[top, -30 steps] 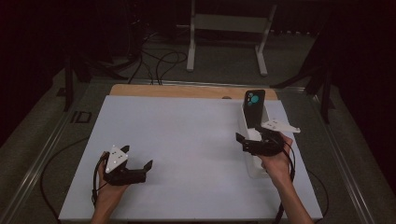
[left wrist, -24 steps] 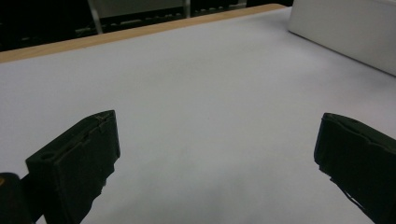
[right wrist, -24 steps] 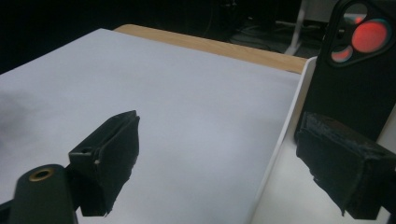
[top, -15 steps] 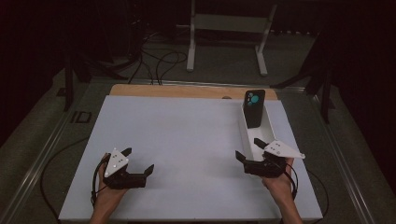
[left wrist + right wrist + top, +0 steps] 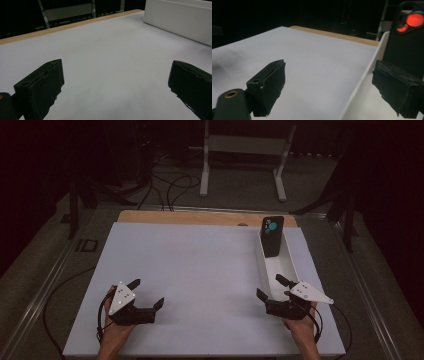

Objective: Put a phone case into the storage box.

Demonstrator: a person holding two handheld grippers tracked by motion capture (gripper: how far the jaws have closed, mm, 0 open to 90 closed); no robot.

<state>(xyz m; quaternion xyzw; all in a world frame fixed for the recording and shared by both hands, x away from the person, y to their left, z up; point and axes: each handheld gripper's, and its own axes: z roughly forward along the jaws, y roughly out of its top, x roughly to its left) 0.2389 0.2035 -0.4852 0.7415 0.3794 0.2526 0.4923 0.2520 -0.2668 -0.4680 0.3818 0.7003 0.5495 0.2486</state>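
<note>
Right gripper backs off w/ jaws spread, empty; left gripper likewise agape. Phone in tray looks stiff, slick — grab its side edges.

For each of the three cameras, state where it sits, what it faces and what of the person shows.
High view: above the near side, looking forward and down on the table; forearms, left gripper, right gripper.
Left gripper view: between open jaws, facing the white tray.
Right gripper view: open jaws straddling the tray wall, facing the phone.
Shared: tray, table.

Dim, dark surroundings; the white table is softly lit, close views slightly blurred.
</note>
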